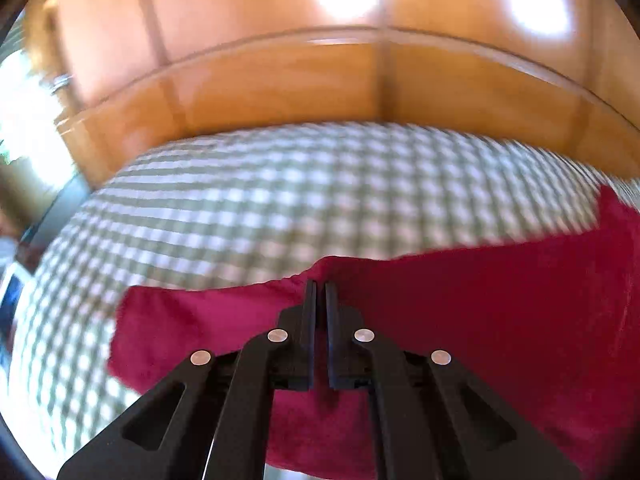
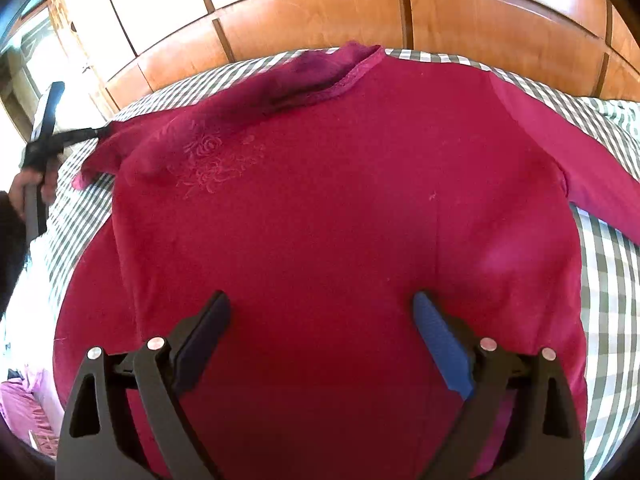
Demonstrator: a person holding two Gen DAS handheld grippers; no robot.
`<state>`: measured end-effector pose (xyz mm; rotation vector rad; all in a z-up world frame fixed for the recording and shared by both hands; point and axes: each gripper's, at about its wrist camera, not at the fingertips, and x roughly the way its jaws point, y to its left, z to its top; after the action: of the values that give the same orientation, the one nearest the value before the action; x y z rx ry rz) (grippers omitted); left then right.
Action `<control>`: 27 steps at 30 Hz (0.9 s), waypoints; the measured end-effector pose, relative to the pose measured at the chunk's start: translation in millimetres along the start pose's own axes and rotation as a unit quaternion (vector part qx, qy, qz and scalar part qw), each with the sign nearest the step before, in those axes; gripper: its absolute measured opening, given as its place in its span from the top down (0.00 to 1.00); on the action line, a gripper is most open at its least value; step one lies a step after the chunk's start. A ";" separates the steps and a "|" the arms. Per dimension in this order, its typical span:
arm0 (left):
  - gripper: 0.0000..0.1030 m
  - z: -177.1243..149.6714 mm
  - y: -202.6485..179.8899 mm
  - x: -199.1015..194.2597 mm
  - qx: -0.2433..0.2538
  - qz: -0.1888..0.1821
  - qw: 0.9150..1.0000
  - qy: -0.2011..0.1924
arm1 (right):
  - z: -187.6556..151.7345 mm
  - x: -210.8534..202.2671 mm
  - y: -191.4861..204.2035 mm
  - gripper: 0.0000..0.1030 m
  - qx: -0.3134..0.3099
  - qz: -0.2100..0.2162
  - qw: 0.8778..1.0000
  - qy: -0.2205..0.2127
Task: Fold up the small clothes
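Observation:
A crimson long-sleeved top (image 2: 328,208) with rose embroidery lies spread on a green-and-white checked bedcover (image 2: 608,300). My left gripper (image 1: 320,286) is shut on the top's left sleeve (image 1: 240,316) and holds its edge lifted. The same gripper shows in the right wrist view (image 2: 100,133), pinching the sleeve end at the far left. My right gripper (image 2: 322,302) is open and hovers over the lower body of the top, holding nothing. The right sleeve (image 2: 580,160) lies stretched out to the right.
A wooden panelled wardrobe (image 2: 320,16) stands right behind the bed. A bright window (image 1: 24,120) is at the left. Pink cloth (image 2: 20,404) lies at the lower left edge of the right wrist view.

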<state>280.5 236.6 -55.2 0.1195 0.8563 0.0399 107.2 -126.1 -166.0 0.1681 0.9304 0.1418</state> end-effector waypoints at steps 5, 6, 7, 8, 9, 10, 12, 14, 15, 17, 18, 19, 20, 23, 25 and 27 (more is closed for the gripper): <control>0.97 17.4 16.3 24.0 -0.057 0.104 0.993 0.028 | -5.8 0.8 5.3 0.08 -0.013 -0.011 1.000 -0.012; 0.97 16.3 13.9 33.1 -0.058 0.111 0.991 0.045 | -6.4 1.2 6.4 0.07 -0.015 -0.013 1.000 -0.013; 0.97 14.0 9.5 41.9 -0.053 0.106 0.991 0.066 | -7.4 1.7 7.9 0.06 -0.019 -0.015 1.000 -0.014; 0.97 8.5 8.0 41.5 -0.050 0.110 0.990 0.070 | -7.8 2.1 8.7 0.05 -0.022 -0.017 1.000 -0.016; 0.97 5.7 5.8 41.9 -0.044 0.120 0.989 0.068 | -8.2 3.0 8.7 0.05 -0.024 -0.018 0.999 -0.017; 0.97 2.8 5.3 41.3 -0.043 0.128 0.989 0.066 | -8.0 3.7 8.7 0.04 -0.024 -0.019 0.999 -0.018; 0.95 -3.5 12.6 37.5 -0.069 0.126 0.987 0.078 | -8.3 4.7 8.4 0.04 -0.025 -0.020 0.999 -0.021; 0.93 -9.4 25.3 22.1 -0.103 0.120 0.985 0.069 | -8.7 5.3 7.9 0.04 -0.023 -0.021 0.999 -0.025; 0.93 -14.4 33.1 7.7 -0.119 0.114 0.985 0.051 | -8.5 5.5 7.9 0.04 -0.023 -0.021 0.999 -0.027; 0.93 -22.0 46.9 -13.3 -0.139 0.093 0.985 0.031 | -8.7 5.2 8.1 0.04 -0.023 -0.021 0.999 -0.028; 0.93 -31.0 48.6 -28.4 -0.143 0.050 0.988 0.024 | -8.7 5.0 8.1 0.04 -0.023 -0.021 0.999 -0.028; 0.93 -38.5 45.2 -37.1 -0.139 0.019 0.990 0.022 | -8.7 4.8 8.1 0.04 -0.022 -0.021 0.999 -0.028; 0.93 -48.3 39.7 -46.4 -0.126 -0.003 0.992 0.023 | -8.4 4.1 8.0 0.04 -0.021 -0.020 0.999 -0.028; 0.93 -88.3 4.7 -77.6 -0.072 -0.095 0.992 0.030 | -5.5 -5.6 2.8 0.12 -0.004 -0.012 0.999 -0.030; 0.93 -116.9 -20.2 -97.6 -0.034 -0.133 0.990 0.036 | -3.7 -18.6 -9.8 0.24 0.019 -0.016 0.999 -0.035; 0.93 -145.7 -49.0 -116.4 -0.008 -0.174 0.984 0.042 | -4.2 -36.9 -28.7 0.30 0.042 -0.034 0.997 -0.052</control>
<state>93.6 191.3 -68.3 -0.0492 0.9517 -0.2766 83.5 -161.0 -145.3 0.2202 0.8376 0.0302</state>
